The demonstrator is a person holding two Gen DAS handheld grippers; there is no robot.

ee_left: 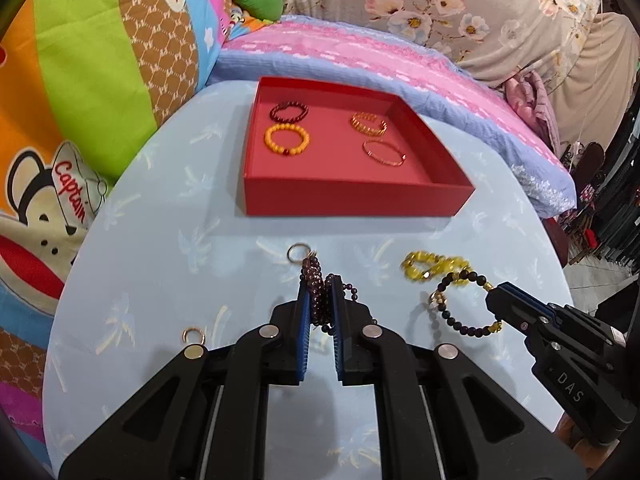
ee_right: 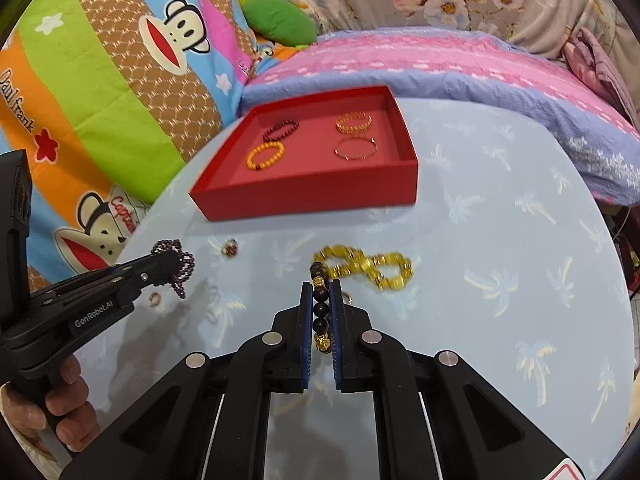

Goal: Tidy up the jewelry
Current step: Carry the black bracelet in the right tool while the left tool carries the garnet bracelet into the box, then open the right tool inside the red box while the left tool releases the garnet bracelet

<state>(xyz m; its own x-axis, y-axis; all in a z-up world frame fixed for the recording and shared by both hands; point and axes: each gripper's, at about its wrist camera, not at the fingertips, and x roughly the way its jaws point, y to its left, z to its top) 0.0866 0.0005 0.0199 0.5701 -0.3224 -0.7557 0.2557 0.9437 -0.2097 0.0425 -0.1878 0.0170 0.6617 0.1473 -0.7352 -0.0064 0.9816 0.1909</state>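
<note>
My left gripper (ee_left: 320, 282) is shut on a purple bead bracelet (ee_left: 316, 300), which hangs a little above the table; from the right wrist view this gripper (ee_right: 172, 261) shows with the purple beads (ee_right: 180, 270) dangling at its tip. My right gripper (ee_right: 321, 286) is shut on a dark bead bracelet with gold charms (ee_right: 321, 314). In the left wrist view that gripper (ee_left: 494, 300) holds the dark loop (ee_left: 460, 312) clear of the cloth. A yellow bracelet (ee_right: 364, 266) (ee_left: 432, 266) lies on the table. The red tray (ee_left: 352, 200) (ee_right: 312, 196) beyond holds several bracelets.
The round table (ee_left: 160, 240) has a light blue palm-print cloth. A silver ring (ee_left: 297, 253) and a gold ring (ee_left: 194, 336) lie on it near my left gripper. Bright cartoon bedding (ee_left: 100, 80) and a pink quilt (ee_left: 360, 56) border the far side.
</note>
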